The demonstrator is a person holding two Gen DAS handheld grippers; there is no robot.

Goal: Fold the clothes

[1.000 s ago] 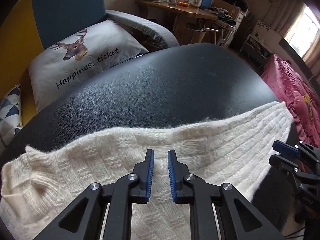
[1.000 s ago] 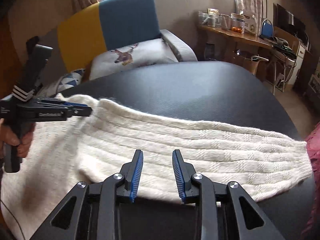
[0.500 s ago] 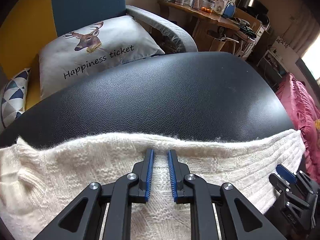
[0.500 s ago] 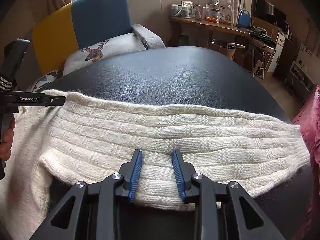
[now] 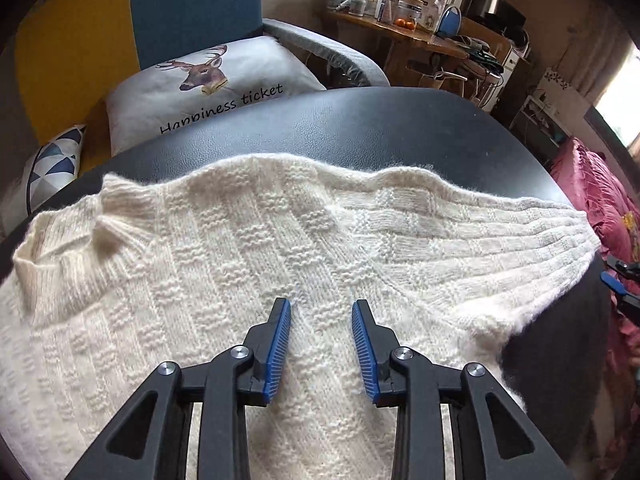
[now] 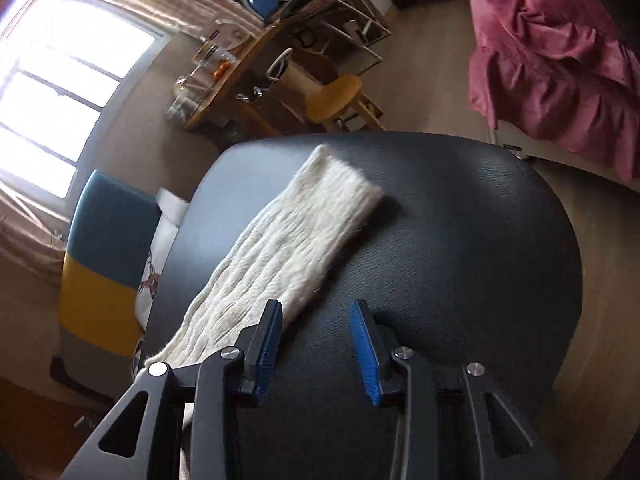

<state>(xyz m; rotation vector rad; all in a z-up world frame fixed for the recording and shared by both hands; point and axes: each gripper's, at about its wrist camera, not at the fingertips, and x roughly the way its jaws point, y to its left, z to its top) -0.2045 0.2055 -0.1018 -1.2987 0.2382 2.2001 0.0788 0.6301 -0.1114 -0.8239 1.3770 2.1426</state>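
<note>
Left wrist view: the left gripper (image 5: 321, 346) hangs over a white knit sweater (image 5: 248, 280) with its blue pads spread apart — nothing is between them. The sweater lies flat on a black table (image 5: 360, 128), and one sleeve (image 5: 480, 240) reaches out to the right. In the right wrist view the right gripper (image 6: 316, 350) is spread wide too — it holds nothing, above the table (image 6: 460, 240) just beside the sleeve (image 6: 288, 252).
</note>
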